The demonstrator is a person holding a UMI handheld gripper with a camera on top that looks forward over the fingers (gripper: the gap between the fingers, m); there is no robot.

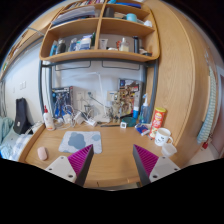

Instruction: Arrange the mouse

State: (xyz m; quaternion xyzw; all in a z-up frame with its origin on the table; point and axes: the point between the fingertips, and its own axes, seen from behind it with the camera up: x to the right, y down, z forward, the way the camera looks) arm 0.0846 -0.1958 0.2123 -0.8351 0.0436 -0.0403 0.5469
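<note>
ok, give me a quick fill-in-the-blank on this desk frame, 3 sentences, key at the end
1. The gripper holds nothing; its fingers are ____.
2. The mouse lies on the desk, beside the grey ____.
3. The white mug stands in front of a ____ can.

Missing words: open; mat; red

Bright even indoor light, strong fisheye bending, soft edge detail
</note>
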